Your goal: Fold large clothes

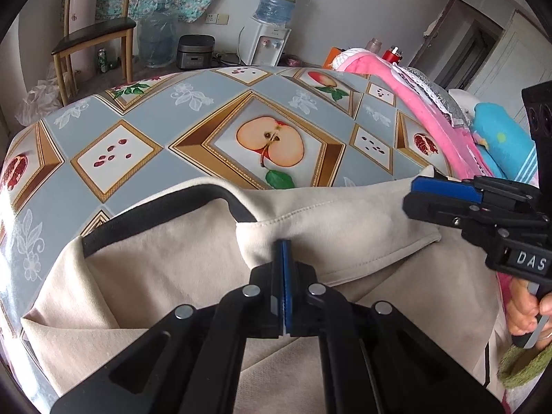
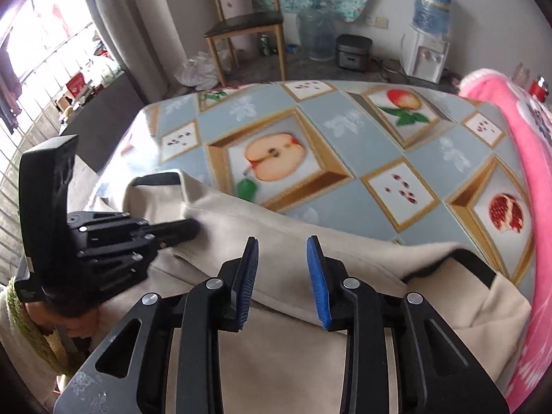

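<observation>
A large beige garment (image 1: 155, 293) with a black collar band (image 1: 151, 207) lies on the near part of the table, its upper layer folded over. My left gripper (image 1: 284, 243) is shut on a bunched fold of the beige garment near the collar. In the right wrist view the left gripper (image 2: 195, 229) comes in from the left, its tip on the cloth. My right gripper (image 2: 283, 241) hangs just above the beige garment (image 2: 362, 252), jaws apart, with nothing pressed between the blue pads (image 2: 319, 276). In the left wrist view the right gripper (image 1: 410, 196) is at the garment's right edge.
The table wears a blue-grey fruit-print cloth (image 1: 207, 114). A pile of pink clothing (image 1: 396, 79) and a blue item (image 1: 500, 138) crowd its right side. Beyond the far edge stand a wooden chair (image 1: 93, 34), a water dispenser (image 1: 265, 41) and a rice cooker (image 1: 195, 51).
</observation>
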